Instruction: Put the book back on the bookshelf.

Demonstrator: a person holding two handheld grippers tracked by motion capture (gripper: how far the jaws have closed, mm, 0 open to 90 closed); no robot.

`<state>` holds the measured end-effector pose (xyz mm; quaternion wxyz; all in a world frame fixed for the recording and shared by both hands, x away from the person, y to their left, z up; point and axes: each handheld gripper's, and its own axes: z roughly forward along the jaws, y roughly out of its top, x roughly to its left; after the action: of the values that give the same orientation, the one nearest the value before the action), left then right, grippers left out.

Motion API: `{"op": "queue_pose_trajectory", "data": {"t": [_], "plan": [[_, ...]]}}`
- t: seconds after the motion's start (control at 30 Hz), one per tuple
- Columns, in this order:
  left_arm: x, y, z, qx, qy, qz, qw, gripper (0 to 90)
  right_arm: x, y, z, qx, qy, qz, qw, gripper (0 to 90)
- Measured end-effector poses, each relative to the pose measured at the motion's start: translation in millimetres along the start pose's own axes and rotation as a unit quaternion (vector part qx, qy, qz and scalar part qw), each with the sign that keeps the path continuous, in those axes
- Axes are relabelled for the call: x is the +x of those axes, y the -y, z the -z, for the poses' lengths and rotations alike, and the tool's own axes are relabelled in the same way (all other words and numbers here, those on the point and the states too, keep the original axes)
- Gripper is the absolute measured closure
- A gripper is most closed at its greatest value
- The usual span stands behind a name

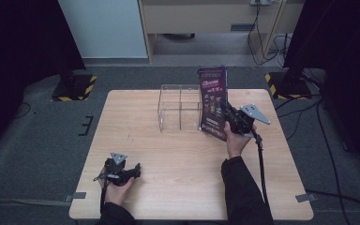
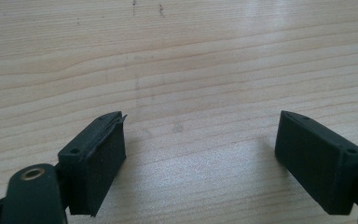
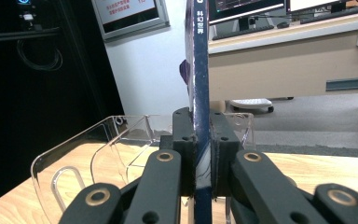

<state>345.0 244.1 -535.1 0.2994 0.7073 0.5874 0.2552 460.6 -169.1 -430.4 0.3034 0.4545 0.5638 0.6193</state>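
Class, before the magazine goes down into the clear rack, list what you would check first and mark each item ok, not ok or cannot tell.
1. Right gripper clamped on the magazine: ok.
2. Magazine upright: ok.
3. Magazine inside a slot of the clear rack: not ok, it stands at the rack's right side.
4. Rack slots free: cannot tell.
5. Left gripper away from the rack, jaws open, nothing between: ok.

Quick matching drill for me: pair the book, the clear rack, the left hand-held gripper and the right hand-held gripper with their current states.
1. book
2. clear rack
3. left hand-held gripper
4. right hand-held gripper

A. jaws open over bare table
B. held upright, purple cover
C. clamped on a spine
D. standing on the table, nothing in it

Pairs: 1-B, 2-D, 3-A, 4-C
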Motion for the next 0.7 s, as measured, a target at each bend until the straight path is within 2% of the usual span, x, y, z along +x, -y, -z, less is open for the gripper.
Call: {"op": "queue_pose_trajectory", "data": {"t": [0.17, 0.43, 0.7], "plan": [[0.0, 0.0, 0.0, 0.0, 0.0, 0.0, 1.0, 15.1, -1.5, 1.9, 4.0, 0.001, -0.001, 0.004, 1.0, 84.0], [-0.1, 0.0, 0.0, 0.0, 0.0, 0.0, 1.0, 15.2, -4.1, 3.5, 12.6, 0.014, -0.006, 0.028, 0.9995, 83.5], [-0.2, 0.1, 0.0, 0.0, 0.0, 0.001, 1.0, 15.1, -6.0, 5.1, 20.6, 0.025, -0.008, 0.039, 0.9989, 83.1]]}}
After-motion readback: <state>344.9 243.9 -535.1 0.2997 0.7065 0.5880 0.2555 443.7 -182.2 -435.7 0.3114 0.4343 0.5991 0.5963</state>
